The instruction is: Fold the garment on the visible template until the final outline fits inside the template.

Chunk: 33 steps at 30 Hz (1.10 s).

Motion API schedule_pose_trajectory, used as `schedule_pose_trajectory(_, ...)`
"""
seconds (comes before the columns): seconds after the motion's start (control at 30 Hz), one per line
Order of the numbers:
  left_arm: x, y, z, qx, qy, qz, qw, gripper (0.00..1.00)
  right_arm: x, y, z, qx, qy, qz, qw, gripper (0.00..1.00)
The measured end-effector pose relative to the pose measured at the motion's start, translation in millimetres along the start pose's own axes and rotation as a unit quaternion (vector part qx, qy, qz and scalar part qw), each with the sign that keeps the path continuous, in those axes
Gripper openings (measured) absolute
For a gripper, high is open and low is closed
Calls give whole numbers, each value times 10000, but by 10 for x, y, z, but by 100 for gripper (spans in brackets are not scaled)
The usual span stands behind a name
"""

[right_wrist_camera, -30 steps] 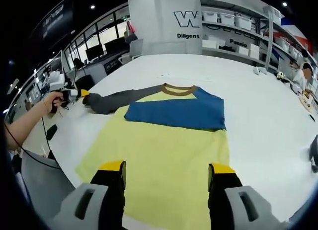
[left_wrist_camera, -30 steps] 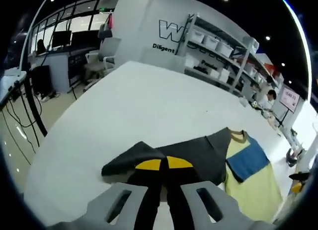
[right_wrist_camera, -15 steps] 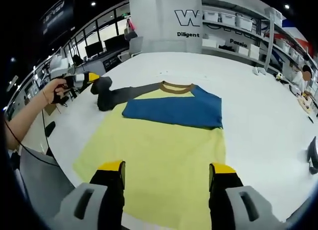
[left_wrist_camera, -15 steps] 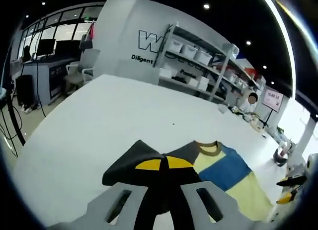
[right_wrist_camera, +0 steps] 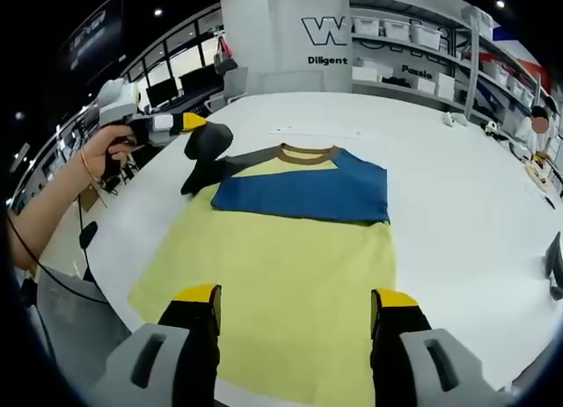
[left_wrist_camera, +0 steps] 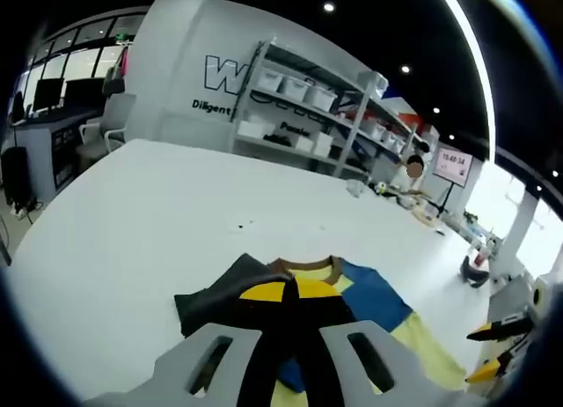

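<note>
Garment (right_wrist_camera: 290,249): yellow shirt with blue panel (right_wrist_camera: 303,194) across the chest and brown collar (right_wrist_camera: 306,154); spread flat on the white counter (right_wrist_camera: 457,205), hem towards the right gripper view's camera.
Dark sleeve (right_wrist_camera: 209,152): lifted off the counter at the shirt's left shoulder, bunched and hanging from the left gripper.
Left gripper (right_wrist_camera: 180,123): held in a hand (right_wrist_camera: 106,148) above the counter edge; in the left gripper view (left_wrist_camera: 290,291) jaws closed together on the dark sleeve (left_wrist_camera: 224,293), yellow tips touching.
Right gripper (right_wrist_camera: 296,297): jaws wide apart, nothing between them, poised over the yellow hem; contact with the cloth not discernible.
Template: outline not distinguishable on the counter.
Background: shelving with white bins (left_wrist_camera: 303,90), wall lettering (right_wrist_camera: 330,29), desks with monitors (left_wrist_camera: 53,90).
</note>
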<state>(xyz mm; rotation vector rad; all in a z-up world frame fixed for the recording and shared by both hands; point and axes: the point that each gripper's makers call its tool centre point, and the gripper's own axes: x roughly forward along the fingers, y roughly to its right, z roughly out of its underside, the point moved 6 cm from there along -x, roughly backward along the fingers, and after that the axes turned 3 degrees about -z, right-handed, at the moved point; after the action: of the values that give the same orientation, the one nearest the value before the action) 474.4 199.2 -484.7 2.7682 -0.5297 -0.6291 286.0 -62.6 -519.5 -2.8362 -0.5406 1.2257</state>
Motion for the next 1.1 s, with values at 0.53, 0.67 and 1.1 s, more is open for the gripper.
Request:
schedule_pose_trajectory(0.53,524,822,271,793,-175,585,9950,0,-74,195,10,361,218,248,9988,68)
schedule_pose_trajectory(0.67,609,901,465,1097,-418,646,9910,0,-67,281,28,316,164,435,9984,67)
schedule_pose_trajectory(1.1,749,1180,839,1700,-768,1382,9727,4,-15,396,92,572,137,537,9968,67)
